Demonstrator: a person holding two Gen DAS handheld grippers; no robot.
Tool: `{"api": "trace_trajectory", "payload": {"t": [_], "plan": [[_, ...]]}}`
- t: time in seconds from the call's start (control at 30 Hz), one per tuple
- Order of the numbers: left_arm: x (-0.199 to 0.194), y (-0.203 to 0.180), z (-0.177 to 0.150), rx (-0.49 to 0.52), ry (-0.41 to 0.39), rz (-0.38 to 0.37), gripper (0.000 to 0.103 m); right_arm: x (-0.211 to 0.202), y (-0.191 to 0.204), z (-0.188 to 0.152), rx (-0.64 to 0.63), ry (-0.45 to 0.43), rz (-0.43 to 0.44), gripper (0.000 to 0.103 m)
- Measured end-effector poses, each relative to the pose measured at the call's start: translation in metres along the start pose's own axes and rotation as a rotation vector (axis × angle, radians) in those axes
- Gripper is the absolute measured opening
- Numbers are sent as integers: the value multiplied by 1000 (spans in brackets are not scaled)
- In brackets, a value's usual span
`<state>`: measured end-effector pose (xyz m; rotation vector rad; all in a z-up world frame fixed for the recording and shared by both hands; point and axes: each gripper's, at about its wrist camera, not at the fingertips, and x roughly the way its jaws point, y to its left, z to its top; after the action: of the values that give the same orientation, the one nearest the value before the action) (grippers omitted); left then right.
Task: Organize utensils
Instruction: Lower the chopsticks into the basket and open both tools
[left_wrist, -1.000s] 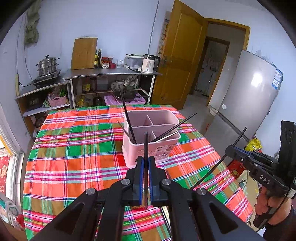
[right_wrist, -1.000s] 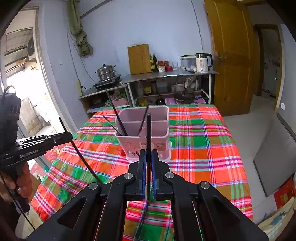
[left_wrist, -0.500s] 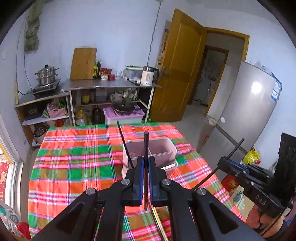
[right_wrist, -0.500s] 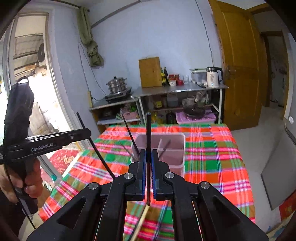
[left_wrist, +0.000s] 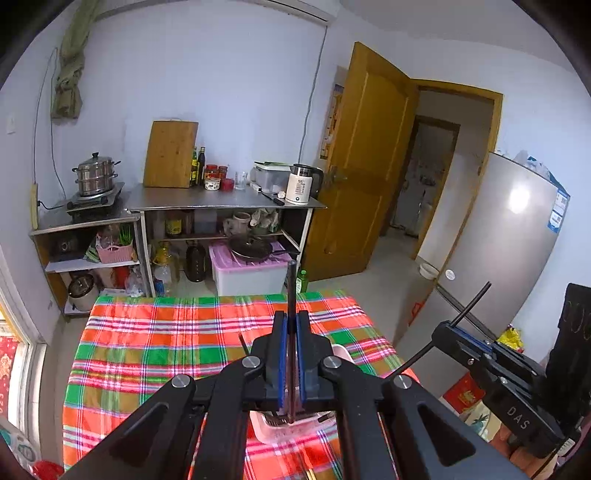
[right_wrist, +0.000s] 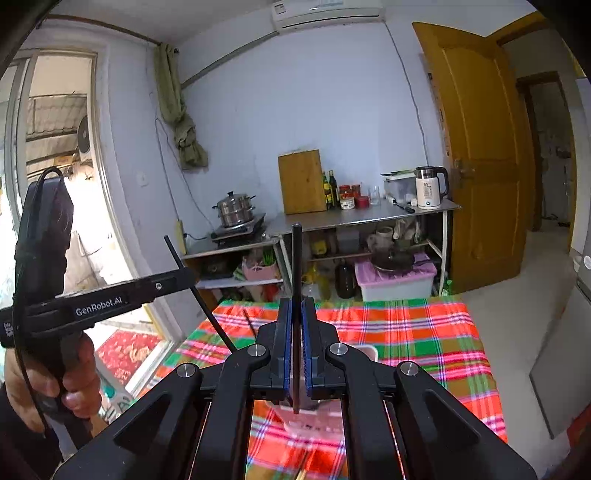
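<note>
My left gripper (left_wrist: 291, 317) is shut on a black chopstick (left_wrist: 291, 284) that stands upright between the blue pads. The pink utensil holder (left_wrist: 342, 350) sits on the plaid tablecloth (left_wrist: 166, 350), mostly hidden behind the fingers. In the right wrist view my right gripper (right_wrist: 296, 304) is shut on a second black chopstick (right_wrist: 296, 254), with the holder (right_wrist: 365, 350) just behind and below it. Each gripper shows in the other's view: the right one (left_wrist: 445, 328) at the right edge, the left one (right_wrist: 186, 275) at the left, held by a hand (right_wrist: 74, 380).
Beyond the table stand steel shelves (left_wrist: 221, 201) with a steamer pot (left_wrist: 96, 177), a cutting board (left_wrist: 170, 153) and a kettle (left_wrist: 303, 184). A wooden door (left_wrist: 369, 166) and a grey fridge (left_wrist: 509, 236) are at the right. A window or glass door (right_wrist: 55, 184) is on the left.
Both grippers have risen and drawn back from the holder, each still shut on its chopstick. The holder has dropped low in both views, behind the fingers.
</note>
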<state>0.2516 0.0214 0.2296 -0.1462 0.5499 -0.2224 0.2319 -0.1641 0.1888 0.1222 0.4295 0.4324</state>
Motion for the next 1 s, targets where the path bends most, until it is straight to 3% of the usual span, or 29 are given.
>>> {"api": "trace_trajectory", "payload": {"t": [0.33, 0.6, 0.8, 1.0], "plan": [[59, 26, -21, -48, 47, 1, 4, 45, -9, -14, 9, 16, -33, 5], [90, 43, -53, -71, 108, -5, 4, 77, -16, -45, 12, 112, -49, 5], [94, 44, -63, -54, 119, -4, 4, 87, -21, -56, 13, 173, -50, 5], [71, 42, -59, -39, 59, -7, 6, 71, -22, -47, 11, 145, -60, 11]]}}
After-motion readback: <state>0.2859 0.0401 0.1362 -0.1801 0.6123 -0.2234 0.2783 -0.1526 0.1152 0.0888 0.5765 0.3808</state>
